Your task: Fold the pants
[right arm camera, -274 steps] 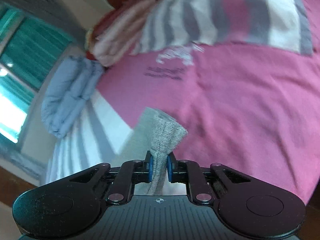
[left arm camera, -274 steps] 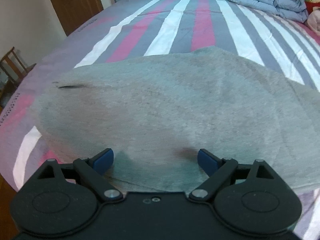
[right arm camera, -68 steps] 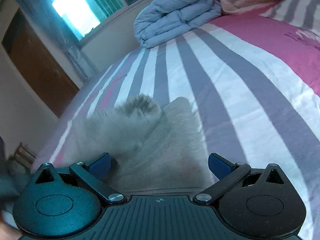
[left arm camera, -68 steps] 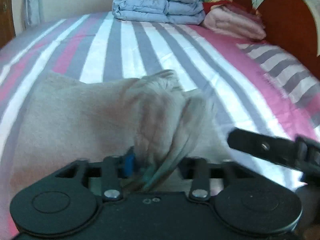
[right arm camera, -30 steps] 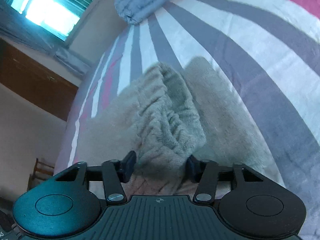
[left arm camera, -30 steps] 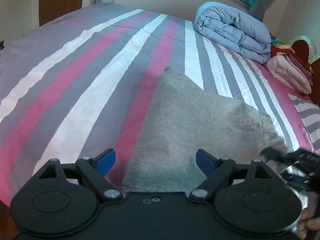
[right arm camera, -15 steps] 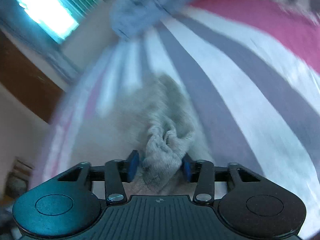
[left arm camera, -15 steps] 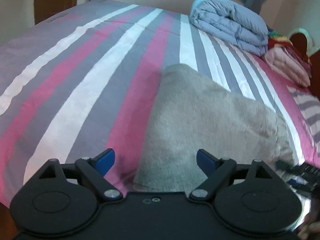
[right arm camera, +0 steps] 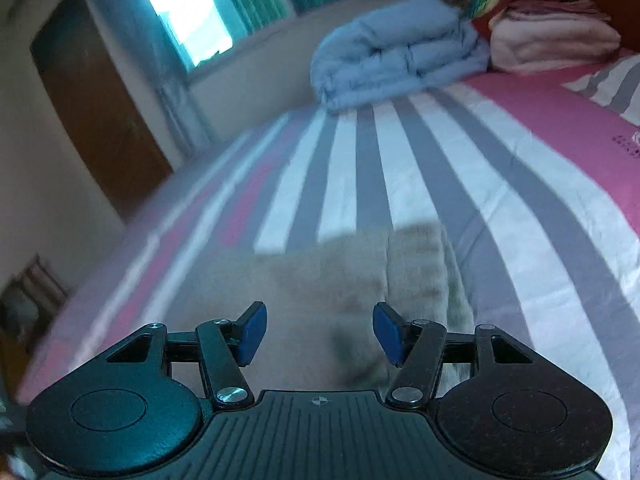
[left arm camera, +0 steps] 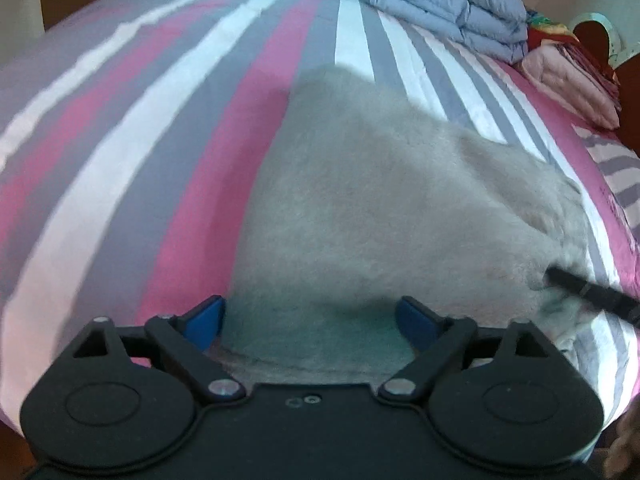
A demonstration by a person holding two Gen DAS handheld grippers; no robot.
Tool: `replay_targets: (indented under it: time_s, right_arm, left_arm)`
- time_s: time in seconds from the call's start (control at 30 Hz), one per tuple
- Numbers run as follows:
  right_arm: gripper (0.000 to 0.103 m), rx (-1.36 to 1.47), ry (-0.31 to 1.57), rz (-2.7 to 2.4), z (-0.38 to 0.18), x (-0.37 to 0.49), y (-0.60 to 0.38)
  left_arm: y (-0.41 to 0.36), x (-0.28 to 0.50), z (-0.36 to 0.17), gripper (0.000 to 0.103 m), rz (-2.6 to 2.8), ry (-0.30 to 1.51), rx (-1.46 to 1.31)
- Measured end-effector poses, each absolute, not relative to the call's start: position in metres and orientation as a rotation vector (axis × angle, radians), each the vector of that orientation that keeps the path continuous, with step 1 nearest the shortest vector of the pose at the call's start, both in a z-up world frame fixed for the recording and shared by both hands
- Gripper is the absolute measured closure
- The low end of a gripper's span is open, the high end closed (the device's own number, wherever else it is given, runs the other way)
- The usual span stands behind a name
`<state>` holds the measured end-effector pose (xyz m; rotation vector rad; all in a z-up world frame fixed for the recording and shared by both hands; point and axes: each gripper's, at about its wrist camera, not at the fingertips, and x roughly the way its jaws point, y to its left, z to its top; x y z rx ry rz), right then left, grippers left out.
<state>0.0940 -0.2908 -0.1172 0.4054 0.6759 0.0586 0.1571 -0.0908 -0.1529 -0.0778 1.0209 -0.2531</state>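
so both my left gripper (left arm camera: 310, 318) and right gripper (right arm camera: 319, 334) sit spread wide over the folded pants (left arm camera: 384, 216), probably just needs a final smoothing pass.

striped bed (left arm camera: 168, 128), folded grey pants (left arm camera: 360, 208) lying flat, blue duvet (left arm camera: 444, 0), pink blanket (left arm camera: 568, 80) at far end

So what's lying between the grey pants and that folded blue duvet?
Only bare striped bedsheet lies between the pants and the duvet, clearest in the right wrist view.
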Motion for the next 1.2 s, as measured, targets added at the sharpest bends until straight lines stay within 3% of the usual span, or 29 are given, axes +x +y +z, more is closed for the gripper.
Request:
replay_targets:
  time_s: [0.03, 0.1, 0.23, 0.27, 0.33, 0.37, 0.4, 0.6, 1.03, 1.1, 1.13, 1.2]
  right_arm:
    - [0.045, 0.381, 0.724, 0.040, -0.135, 0.095, -0.293]
    - [0.088, 0.409, 0.722, -0.022, -0.155, 0.084, -0.310]
    - [0.089, 0.472, 0.731, 0.011, -0.144, 0.082, -0.322]
    - [0.087, 0.458, 0.721, 0.023, -0.138, 0.083, -0.320]
    - [0.053, 0.473, 0.681, 0.043, -0.131, 0.079, -0.323]
    - [0.020, 0.494, 0.647, 0.046, -0.127, 0.076, -0.325]
    - [0.010, 0.498, 0.617, 0.033, -0.123, 0.073, -0.325]
    - [0.010, 0.476, 0.649, -0.008, -0.118, 0.094, -0.348]
    - [0.010, 0.681, 0.812, 0.090, -0.180, 0.127, -0.382]
    - [0.011, 0.728, 0.831, 0.139, -0.186, 0.134, -0.384]
    - [0.017, 0.771, 0.839, 0.188, -0.189, 0.136, -0.383]
    - [0.020, 0.789, 0.867, 0.220, -0.191, 0.140, -0.378]
  left_arm:
    - [-0.089, 0.157, -0.158, 0.010, -0.262, 1.035, -0.095]
    - [-0.087, 0.155, -0.157, 0.011, -0.262, 1.034, -0.106]
    - [-0.089, 0.154, -0.142, 0.018, -0.252, 1.004, -0.074]
    - [-0.088, 0.153, -0.136, 0.018, -0.246, 0.984, -0.061]
    - [-0.088, 0.151, -0.128, 0.017, -0.238, 0.952, -0.037]
    - [-0.087, 0.151, -0.125, 0.017, -0.233, 0.944, -0.025]
    - [-0.086, 0.153, -0.122, 0.017, -0.231, 0.939, -0.021]
    - [-0.082, 0.171, -0.120, 0.017, -0.202, 0.929, -0.014]
    - [-0.080, 0.233, -0.158, 0.013, -0.265, 1.042, -0.105]
    - [-0.076, 0.238, -0.167, 0.019, -0.320, 1.077, -0.180]
    - [-0.078, 0.237, -0.169, 0.024, -0.343, 1.073, -0.183]
    - [-0.079, 0.233, -0.167, 0.054, -0.384, 1.055, -0.208]
